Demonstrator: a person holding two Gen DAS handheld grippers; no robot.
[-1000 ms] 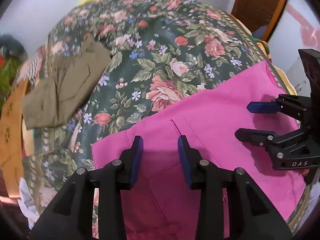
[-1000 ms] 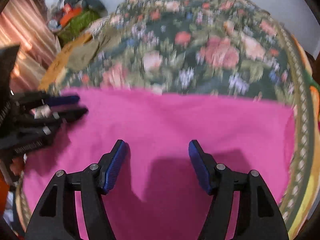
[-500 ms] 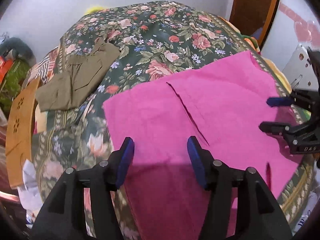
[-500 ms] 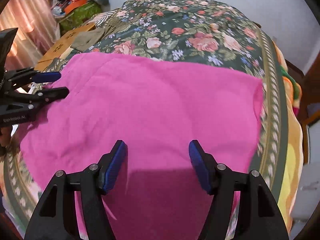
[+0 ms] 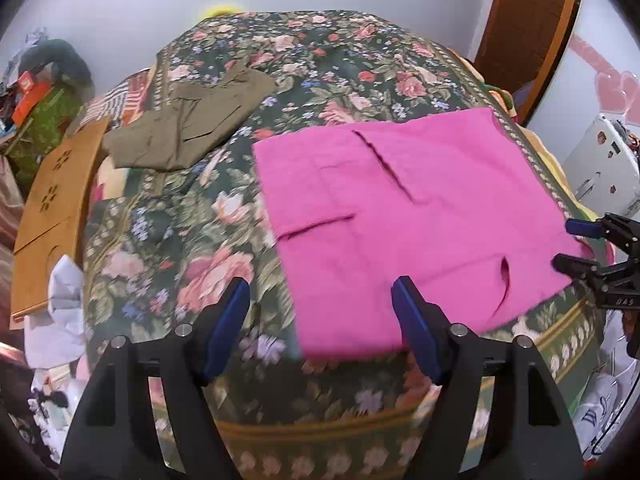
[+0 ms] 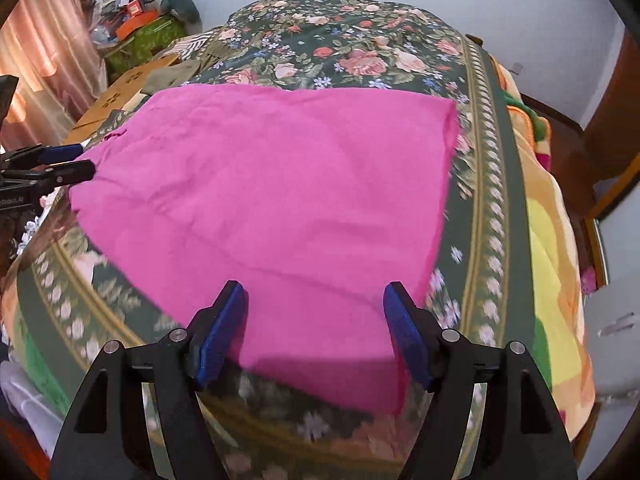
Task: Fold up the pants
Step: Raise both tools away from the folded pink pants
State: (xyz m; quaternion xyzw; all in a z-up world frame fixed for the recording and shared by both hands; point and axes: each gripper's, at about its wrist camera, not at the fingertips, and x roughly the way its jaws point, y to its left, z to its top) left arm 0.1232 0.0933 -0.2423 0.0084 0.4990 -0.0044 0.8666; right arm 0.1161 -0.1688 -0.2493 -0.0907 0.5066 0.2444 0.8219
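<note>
A bed covered by one dark green floral bedspread (image 5: 320, 60) fills both views, with a yellow and orange blanket (image 6: 548, 240) showing along its far side in the right wrist view. One pair of pink pants (image 5: 400, 208), folded into a rough square, lies flat on the bedspread near its front edge, with three dark slits, a fly and pocket openings, visible in the left wrist view. One folded olive-green garment (image 5: 192, 128) lies well apart from the pants, toward the back left corner. Beside the bed on that side stand one wooden board with flower-shaped cut-outs (image 5: 52, 200) and a heap of clutter (image 5: 36, 92) against the wall; a white appliance (image 5: 600, 168) sits on the opposite side. The left gripper (image 5: 320, 320) hangs above the front edge of the bed with its two blue-padded fingers spread wide, holding nothing; one finger is over the bedspread, the other over the pants' near corner. The right gripper (image 6: 316, 324) is likewise spread wide and empty, above the near edge of the pants. The only readable writing is "DAS", printed on the right gripper's body as seen in the left wrist view; the print on the left gripper's body in the right wrist view is too small to read.
</note>
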